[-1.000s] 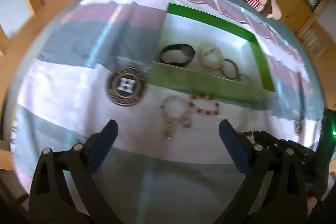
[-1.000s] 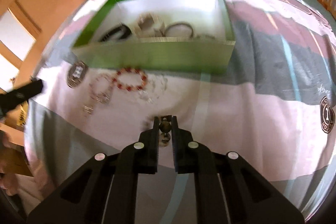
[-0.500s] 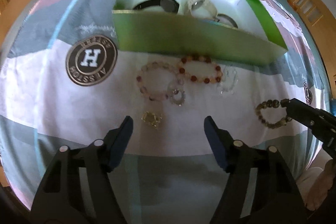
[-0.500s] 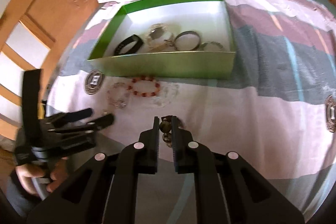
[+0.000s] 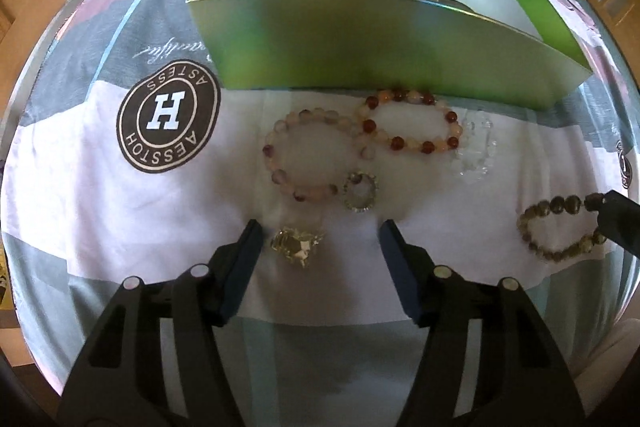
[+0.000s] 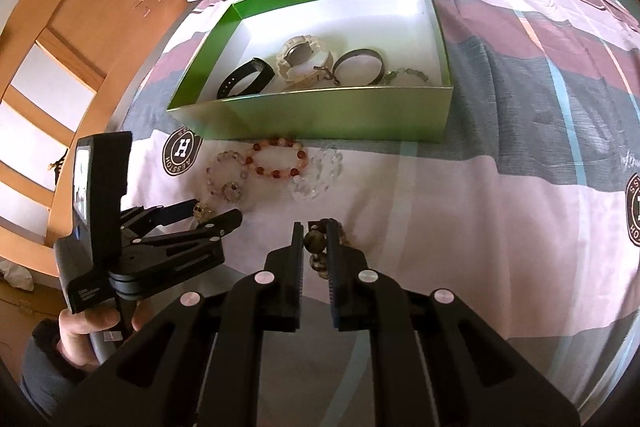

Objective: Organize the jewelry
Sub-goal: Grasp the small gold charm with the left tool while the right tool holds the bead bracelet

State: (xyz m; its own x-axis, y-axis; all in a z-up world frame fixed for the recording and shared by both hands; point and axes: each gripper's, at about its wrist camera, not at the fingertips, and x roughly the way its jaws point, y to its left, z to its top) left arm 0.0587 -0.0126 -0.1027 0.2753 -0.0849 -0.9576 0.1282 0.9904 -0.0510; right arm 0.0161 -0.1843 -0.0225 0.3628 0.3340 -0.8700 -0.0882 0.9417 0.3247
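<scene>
My left tool (image 5: pixel 320 239) is closing around the gold ring (image 5: pixel 297 245) on the bed (image 5: pixel 80 187), not touching it yet. My right tool (image 6: pixel 313 233) pinches the brown bead bracelet (image 5: pixel 556 227), in front of the green box (image 6: pixel 320 115).

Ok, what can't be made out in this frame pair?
- Green box contents, left wrist view: its near wall hides all but the tops of two watches.
- Dark bead bracelet, right wrist view: mostly hidden between the right gripper fingers.
- Small gold piece, right wrist view: too small, partly behind the closing left gripper.
</scene>
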